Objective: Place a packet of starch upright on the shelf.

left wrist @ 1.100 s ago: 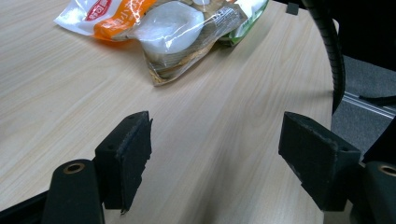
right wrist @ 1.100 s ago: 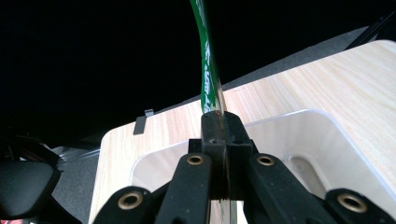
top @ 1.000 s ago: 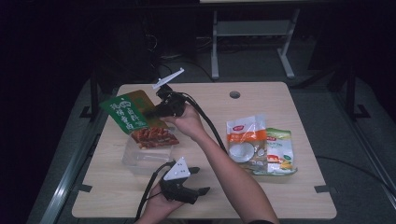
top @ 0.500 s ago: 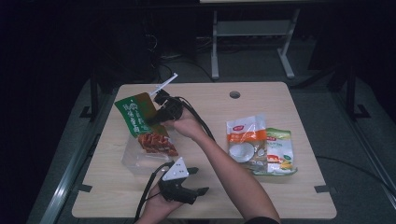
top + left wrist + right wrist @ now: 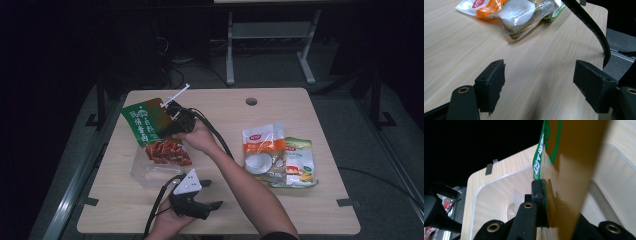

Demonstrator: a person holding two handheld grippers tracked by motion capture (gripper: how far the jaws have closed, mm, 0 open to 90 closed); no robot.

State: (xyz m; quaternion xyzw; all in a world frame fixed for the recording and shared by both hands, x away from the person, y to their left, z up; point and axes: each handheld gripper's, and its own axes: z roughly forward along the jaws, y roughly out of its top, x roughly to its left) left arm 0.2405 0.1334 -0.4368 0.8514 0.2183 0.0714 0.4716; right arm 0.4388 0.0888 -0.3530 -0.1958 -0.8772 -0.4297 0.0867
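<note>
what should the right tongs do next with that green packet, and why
Probably lower it a little further, then open. The right tongs are clamped on the green packet, which hangs tilted over the clear container with its red lower end already inside. The left tongs rest open on the table.

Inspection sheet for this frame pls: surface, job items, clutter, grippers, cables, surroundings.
Surface: light wooden table, round hole near far edge.
Job's things: green snack packet held above clear plastic bin; red packet lies in the bin.
Clutter: two snack bags at the right.
Grippers: right gripper shut on the green snack packet; left gripper open, empty, near front edge.
Cables: black cable along right forearm.
Surroundings: dark room, metal stand behind.
</note>
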